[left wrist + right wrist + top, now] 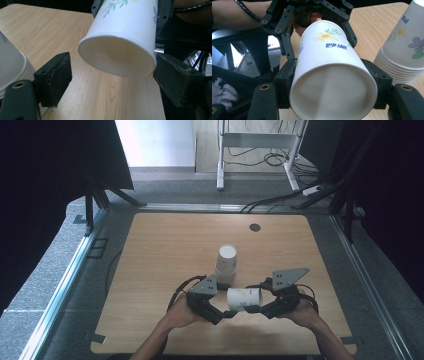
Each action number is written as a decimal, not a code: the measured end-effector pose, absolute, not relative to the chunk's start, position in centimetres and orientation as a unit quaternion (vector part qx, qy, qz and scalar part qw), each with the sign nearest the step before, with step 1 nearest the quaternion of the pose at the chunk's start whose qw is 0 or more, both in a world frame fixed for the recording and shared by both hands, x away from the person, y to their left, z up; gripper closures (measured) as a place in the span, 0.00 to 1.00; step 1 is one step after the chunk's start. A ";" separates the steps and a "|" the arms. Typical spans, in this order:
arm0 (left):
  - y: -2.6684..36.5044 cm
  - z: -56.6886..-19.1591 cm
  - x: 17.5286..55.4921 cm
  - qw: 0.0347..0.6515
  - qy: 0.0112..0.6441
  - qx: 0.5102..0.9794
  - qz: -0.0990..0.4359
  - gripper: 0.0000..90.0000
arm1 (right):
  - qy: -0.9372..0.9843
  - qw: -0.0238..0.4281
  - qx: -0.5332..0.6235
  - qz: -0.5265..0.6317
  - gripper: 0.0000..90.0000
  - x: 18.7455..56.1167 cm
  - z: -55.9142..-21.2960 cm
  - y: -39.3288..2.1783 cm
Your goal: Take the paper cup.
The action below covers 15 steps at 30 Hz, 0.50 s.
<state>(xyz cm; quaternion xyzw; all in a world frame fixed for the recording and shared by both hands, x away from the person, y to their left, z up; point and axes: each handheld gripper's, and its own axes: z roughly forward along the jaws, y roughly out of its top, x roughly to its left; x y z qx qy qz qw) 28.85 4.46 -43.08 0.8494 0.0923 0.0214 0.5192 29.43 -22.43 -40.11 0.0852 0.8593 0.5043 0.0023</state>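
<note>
I have a single flowered paper cup lying on its side in the air between my two tongs, just on my side of the upside-down stack of paper cups that stands near the middle of the bench. The right tongs are clamped on the cup near one end, one pad on each side of its wall. The left tongs stand apart around the other end, pads beside the rim but, as far as I can judge, not yet pressing it. My worry is the thin wall: if the left tongs close hard on that end it could buckle into an oval, and if the two hands then pull or twist unevenly the cup may crease or slip free and drop beside the stack. A clumsy swing of the left tongs could also knock the stack, which sits just beside them.
</note>
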 end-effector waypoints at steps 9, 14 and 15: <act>4.7 -43.4 29.0 0.536 0.076 0.840 0.011 0.31 | 0.861 -0.003 0.081 0.503 0.41 29.4 -40.4 -22.4; 4.7 -43.4 29.0 0.537 0.075 0.840 0.010 0.32 | 0.859 -0.005 0.081 0.505 0.41 29.5 -40.4 -22.4; 4.7 -43.4 29.0 0.537 0.074 0.840 0.012 0.33 | 0.859 -0.005 0.081 0.505 0.41 29.5 -40.4 -22.4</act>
